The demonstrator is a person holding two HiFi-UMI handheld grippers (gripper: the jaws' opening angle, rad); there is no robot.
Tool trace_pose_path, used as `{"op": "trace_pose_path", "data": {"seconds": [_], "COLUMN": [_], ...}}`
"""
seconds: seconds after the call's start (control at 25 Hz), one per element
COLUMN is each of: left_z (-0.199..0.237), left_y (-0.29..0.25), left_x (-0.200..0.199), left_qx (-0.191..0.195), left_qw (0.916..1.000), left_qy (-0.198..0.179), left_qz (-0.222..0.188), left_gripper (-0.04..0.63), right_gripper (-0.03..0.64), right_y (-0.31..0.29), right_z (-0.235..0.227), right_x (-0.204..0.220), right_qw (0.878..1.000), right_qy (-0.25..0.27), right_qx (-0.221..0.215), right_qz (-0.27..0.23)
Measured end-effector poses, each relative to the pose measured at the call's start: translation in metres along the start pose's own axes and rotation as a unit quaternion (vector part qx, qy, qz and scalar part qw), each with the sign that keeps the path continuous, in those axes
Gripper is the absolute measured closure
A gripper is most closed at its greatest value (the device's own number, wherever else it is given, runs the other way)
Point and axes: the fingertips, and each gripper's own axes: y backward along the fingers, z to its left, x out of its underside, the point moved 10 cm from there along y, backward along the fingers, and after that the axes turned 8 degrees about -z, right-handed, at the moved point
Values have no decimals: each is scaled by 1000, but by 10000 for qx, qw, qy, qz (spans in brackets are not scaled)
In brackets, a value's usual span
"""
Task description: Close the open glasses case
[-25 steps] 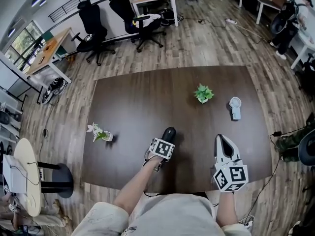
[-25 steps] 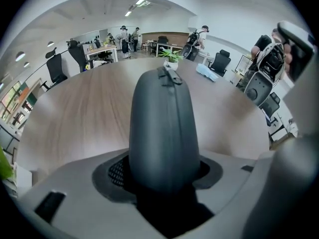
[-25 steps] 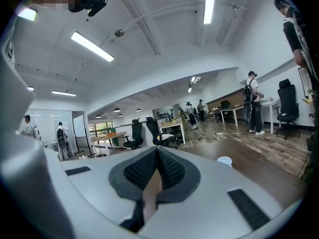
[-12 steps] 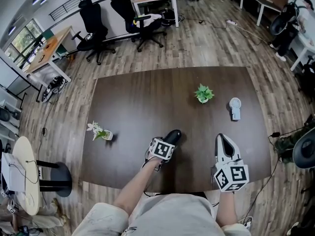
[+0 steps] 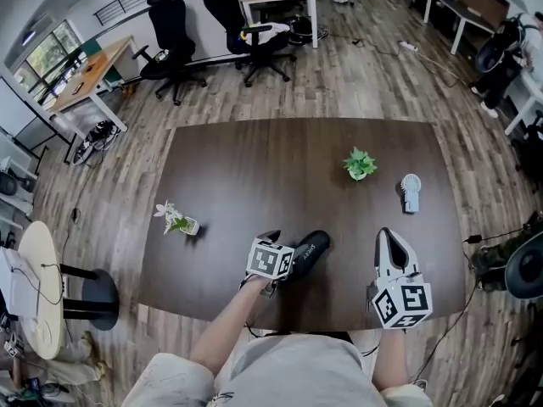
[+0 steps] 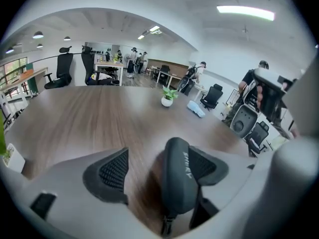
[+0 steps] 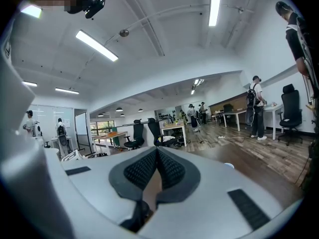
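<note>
The dark surface (image 5: 254,176) is carrying everything. The left claw (image 6: 160,167) is hovering near its front edge. Its jaws have just been opening and are standing wide apart. The right claw (image 7: 157,169) is hovering over the front right corner, its pads pressed together on nothing. The black case (image 6: 180,180) is lying on the surface between the left claw's jaws, looking closed. It is sitting close against the pad at that view's right and clear of the other. Farther back, a fan (image 5: 411,192) and a plant (image 5: 359,163) are sitting well apart from the case.
</note>
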Motion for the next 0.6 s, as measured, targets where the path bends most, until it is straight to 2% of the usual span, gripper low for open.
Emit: {"op": "trace_pose_path", "data": {"seconds": [0.16,0.32,0.48,0.6], "left_z": [5,13,18,16], "left_y": [29,72,121,155], "left_x": [-13,-30,-50,-60], "left_qx": [-91,-332,-702,-954], "left_qw": [9980,9888,9722,9513], "left_qy": [156,271,69,-220], "left_qz": [-602,-1431,-2234,-2924], "left_gripper": [222,238,242,244], "right_gripper": [617,617,617,617], "right_y": [-9,-19,-32,-39], "right_z": [6,16,28,36], "right_x": [-5,-16,-32,-43], "right_qw": [9999,9993,9982,9971], "right_qy": [104,231,375,473], "right_qx": [-105,-243,-383,-455], "right_qz": [-38,-133,-255,-390]}}
